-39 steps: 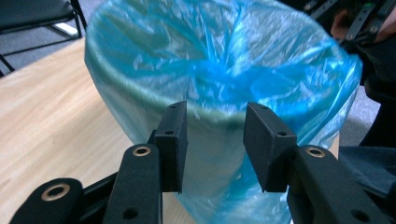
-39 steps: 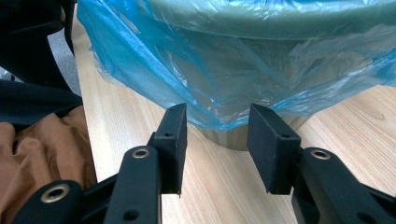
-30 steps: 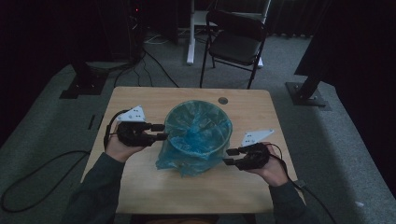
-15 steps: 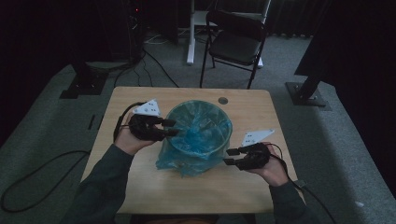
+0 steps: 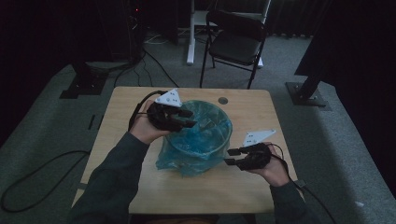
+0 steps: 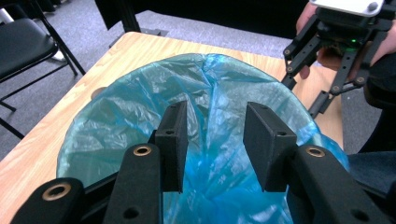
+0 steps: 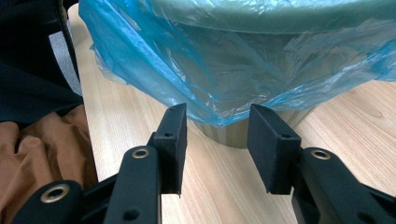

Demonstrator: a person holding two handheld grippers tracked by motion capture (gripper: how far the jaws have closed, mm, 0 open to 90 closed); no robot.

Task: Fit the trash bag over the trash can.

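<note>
Starting at the left, my left hand-held gripper (image 5: 189,118) hangs over the near-left rim of the bin (image 5: 201,149), jaws parted with nothing between them, as its own view makes plain. I read that as lining up to push the blue bag (image 5: 198,140) down inside or to take a fresh pinch of film at the rim, since the plastic there looks loose and crumpled rather than pulled snug. The bin stands about mid-surface (image 5: 140,186), and the bag is draped over its mouth with the slack skirt spilling down the outside, longest on the side towards me. In the left gripper view the liner (image 6: 140,116) sags into the opening, so it seems only partly seated. Further right, my right hand-held gripper (image 5: 231,156) sits low, just beside the bin's wall and apart from it, jaws also spread and gripping nothing. Its view looks straight at the hanging hem (image 7: 224,116) with the bin base (image 7: 252,133) behind, which suggests I'm placed to catch that loose edge and draw it down. Beyond the surface stands a folding chair (image 5: 236,44).
</note>
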